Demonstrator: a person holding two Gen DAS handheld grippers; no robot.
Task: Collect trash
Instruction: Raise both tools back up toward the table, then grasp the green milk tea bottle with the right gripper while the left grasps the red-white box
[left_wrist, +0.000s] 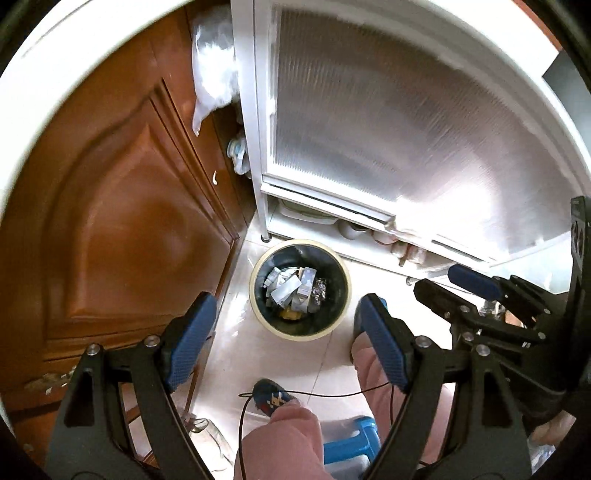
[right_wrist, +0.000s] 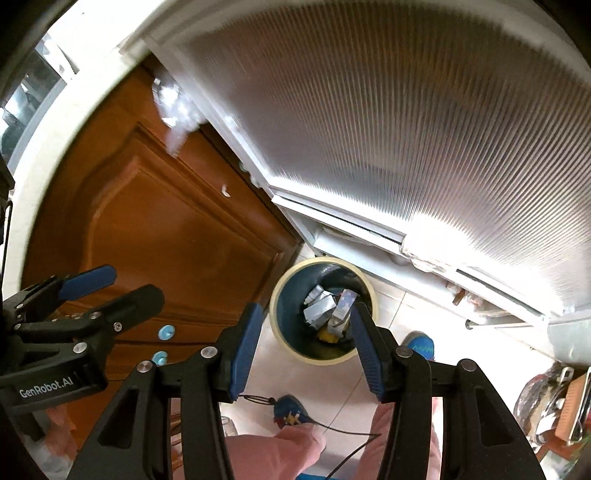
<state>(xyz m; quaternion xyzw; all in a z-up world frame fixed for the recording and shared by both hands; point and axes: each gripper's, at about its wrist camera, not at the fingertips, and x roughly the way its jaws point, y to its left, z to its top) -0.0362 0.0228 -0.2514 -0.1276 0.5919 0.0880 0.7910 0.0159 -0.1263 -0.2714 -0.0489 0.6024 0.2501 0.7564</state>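
Observation:
A round bin with a cream rim (left_wrist: 258, 306) and a dark inside stands on the pale floor tiles far below both grippers. In it lie crumpled paper and small cartons (left_wrist: 291, 291), foil and something yellow. My left gripper (left_wrist: 286, 334) hangs high over the bin, open, with nothing between its blue pads (left_wrist: 192, 332). To its right is my right gripper (left_wrist: 447, 286). In the right wrist view my right gripper (right_wrist: 304, 349) is open and holds nothing, with the bin rim (right_wrist: 275, 314) showing between its fingers. My left gripper (right_wrist: 129, 286) appears at the left.
A brown wooden door (left_wrist: 122, 221) closes the left side. A white cabinet with a ribbed translucent door (left_wrist: 388, 129) stands behind the bin. A person's pink trouser legs (left_wrist: 288, 435), blue shoes (left_wrist: 271, 395), a thin cable and a blue stool (left_wrist: 351, 443) are below. Kitchenware (right_wrist: 554, 406) sits at right.

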